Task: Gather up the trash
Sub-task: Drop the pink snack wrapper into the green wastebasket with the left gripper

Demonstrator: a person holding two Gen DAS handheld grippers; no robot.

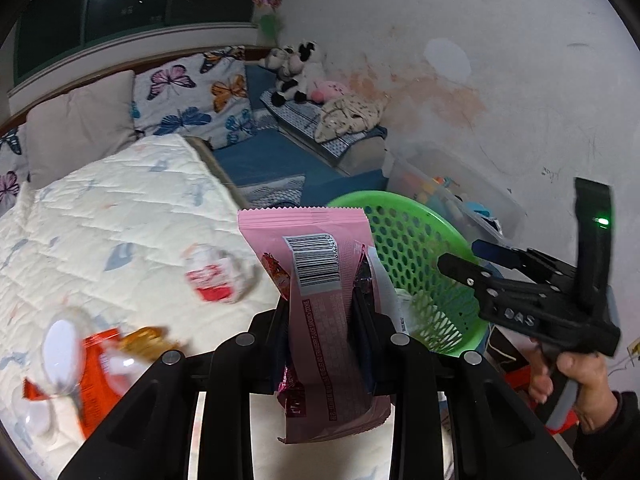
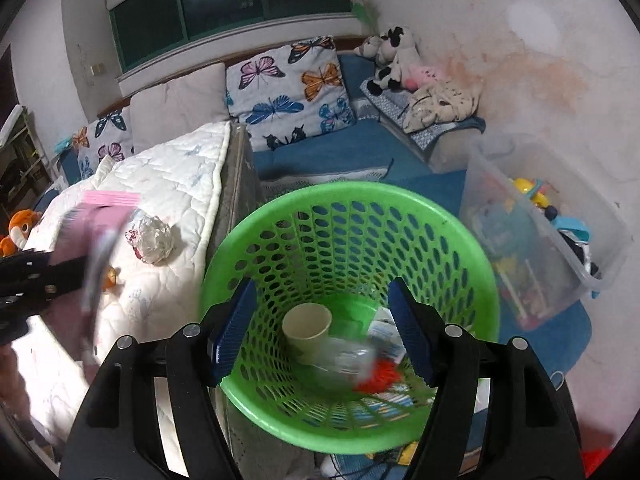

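Your left gripper [image 1: 322,300] pinches the pink wrapper [image 1: 316,264], which hides its fingertips. Your right gripper [image 2: 320,332] stands spread and empty above the green basket [image 2: 486,280]; the clear item [image 2: 348,360] below it is blurred.

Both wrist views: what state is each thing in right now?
Left hand-held gripper: shut on the pink wrapper.
Right hand-held gripper: open, empty, above the green basket.
Green basket: upright, partly filled.
Paper cup: lying tilted inside the basket.
Crumpled wrapper: on the quilt, uncollected.

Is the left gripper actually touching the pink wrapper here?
Touching. The left wrist view shows the left gripper shut on the pink wrapper, both pads pressed against its sides.
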